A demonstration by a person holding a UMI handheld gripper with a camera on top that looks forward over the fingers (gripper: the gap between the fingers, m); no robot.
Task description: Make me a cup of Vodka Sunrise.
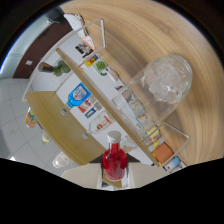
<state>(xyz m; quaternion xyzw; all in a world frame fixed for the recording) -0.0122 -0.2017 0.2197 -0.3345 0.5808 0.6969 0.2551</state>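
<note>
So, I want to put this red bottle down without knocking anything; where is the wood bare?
The gripper holds the red bottle between its fingers. The wooden table looks bare beyond the bowl of ice, and the wood on the other side of the clear rack also looks free. The rack itself is crowded with bottles and cans.
</note>
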